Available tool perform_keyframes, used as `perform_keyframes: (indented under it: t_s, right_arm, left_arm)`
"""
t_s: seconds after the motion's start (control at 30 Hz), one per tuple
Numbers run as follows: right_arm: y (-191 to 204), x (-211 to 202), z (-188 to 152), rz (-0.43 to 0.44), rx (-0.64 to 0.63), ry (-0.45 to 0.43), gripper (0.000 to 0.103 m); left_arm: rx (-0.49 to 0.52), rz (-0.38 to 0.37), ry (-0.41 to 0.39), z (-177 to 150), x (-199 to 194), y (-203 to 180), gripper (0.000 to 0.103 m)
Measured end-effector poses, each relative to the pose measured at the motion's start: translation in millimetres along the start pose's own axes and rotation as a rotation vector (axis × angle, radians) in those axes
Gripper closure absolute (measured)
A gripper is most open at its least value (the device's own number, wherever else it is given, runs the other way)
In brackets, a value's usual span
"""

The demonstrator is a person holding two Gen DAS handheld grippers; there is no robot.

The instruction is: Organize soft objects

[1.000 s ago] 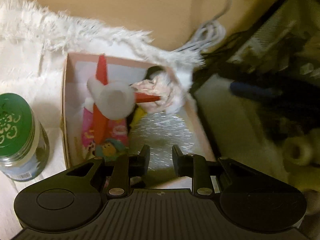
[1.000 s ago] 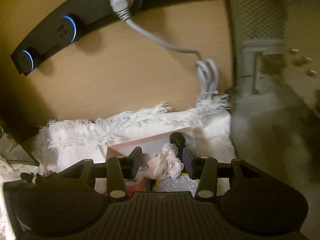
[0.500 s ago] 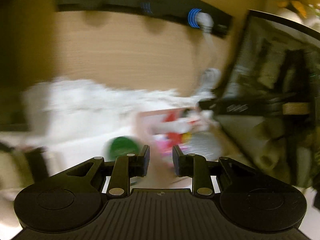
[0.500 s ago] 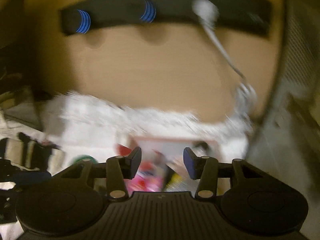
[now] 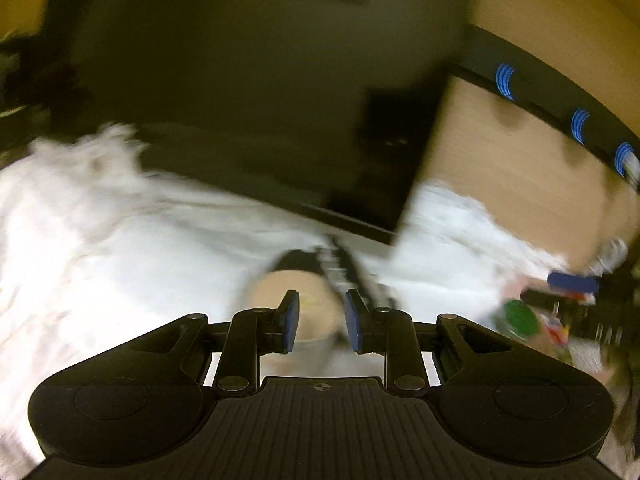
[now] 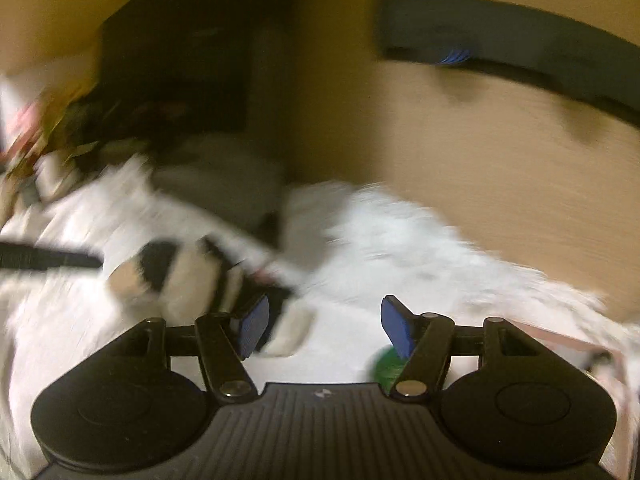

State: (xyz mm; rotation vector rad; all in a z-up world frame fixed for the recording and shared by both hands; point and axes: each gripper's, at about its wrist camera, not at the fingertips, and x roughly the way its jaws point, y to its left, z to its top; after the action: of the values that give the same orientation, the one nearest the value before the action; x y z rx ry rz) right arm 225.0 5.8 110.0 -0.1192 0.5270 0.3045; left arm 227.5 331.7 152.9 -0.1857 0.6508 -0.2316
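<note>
Both views are smeared by motion. My left gripper (image 5: pixel 318 300) has its jaws a little apart with nothing between the blue pads. Just beyond its tips a beige and black soft object (image 5: pixel 296 292) lies on the white shaggy rug (image 5: pixel 120 260). My right gripper (image 6: pixel 324 308) is opening, its jaws stand wide and hold nothing. The same beige and black soft object (image 6: pixel 176 276) lies ahead and left of its left finger. The pink box (image 6: pixel 560 336) sits at the right edge, partly hidden behind the gripper body.
A jar with a green lid (image 6: pixel 384 364) stands on the rug beside the box and also shows as the green-lidded jar (image 5: pixel 520 318). A large black cabinet (image 5: pixel 280 100) rises behind the rug. A black power strip (image 6: pixel 520 52) lies on the wooden floor (image 6: pixel 480 160).
Both grippers have swung left, away from the pink box and across the rug. The right gripper let the pink-white fluffy item go over the box and has spread its jaws.
</note>
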Motion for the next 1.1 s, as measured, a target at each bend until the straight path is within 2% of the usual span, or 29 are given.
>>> perform_keyframes:
  t_s: [0.17,0.27,0.37,0.43,0.53,0.63,0.67,0.73,0.8,0.9,0.97,1.03,1.1]
  right_arm:
    - [66.8,32.0,-4.6,0.082,-0.234,0.014,0.042]
    - [105.9,50.6,-14.0,0.08,-0.383,-0.031,0.047]
    - [138.1,74.9,-30.1,0.025,-0.553,-0.058,0.061]
    - [147.0,89.7,-33.7,0.009,-0.592,-0.056,0.07]
    - [143.9,90.5,-25.6,0.009,-0.54,-0.058,0.079]
    - [118.8,72.0,-11.3,-0.043,-0.392,-0.068,0.089]
    - [106.8,62.7,-9.5,-0.069,-0.338,-0.072,0.102]
    - [82.3,43.4,-13.9,-0.126,-0.262,-0.073,0.103]
    - [61.2,26.2,-25.5,-0.145,-0.211,-0.047,0.103]
    - [40.1,13.4,-52.2,-0.146,-0.159,0.058,0.103]
    - [31.9,10.5,-69.4,-0.11,-0.114,0.123,0.102]
    - [28.3,7.6,-78.5,-0.069,-0.05,0.168,0.099]
    - [30.6,7.6,-81.7,-0.035,-0.004,0.176,0.085]
  left_arm:
    - [-0.072,0.035,0.015,-8.0,-10.1,39.1,0.076]
    - [-0.091,0.029,0.032,-16.1,-9.9,48.5,0.076]
    - [-0.095,0.015,0.054,-21.1,-9.2,55.1,0.076]
    - [-0.093,0.005,0.069,-23.8,-8.5,56.1,0.076]
    - [-0.082,-0.012,0.078,-24.9,-9.4,58.5,0.076]
    - [-0.054,-0.033,0.068,-21.8,-6.5,52.8,0.076]
    - [-0.044,-0.041,0.065,-20.8,-4.1,49.4,0.076]
    - [-0.029,-0.07,0.063,-18.8,1.5,40.3,0.076]
    - [-0.006,-0.1,0.066,-18.0,7.0,28.0,0.076]
    - [0.056,-0.172,0.098,-20.5,19.7,1.0,0.076]
    - [0.09,-0.189,0.118,-24.3,29.5,-16.9,0.076]
    - [0.087,-0.179,0.124,-27.7,37.2,-30.6,0.076]
    - [0.046,-0.162,0.118,-29.1,41.2,-35.9,0.076]
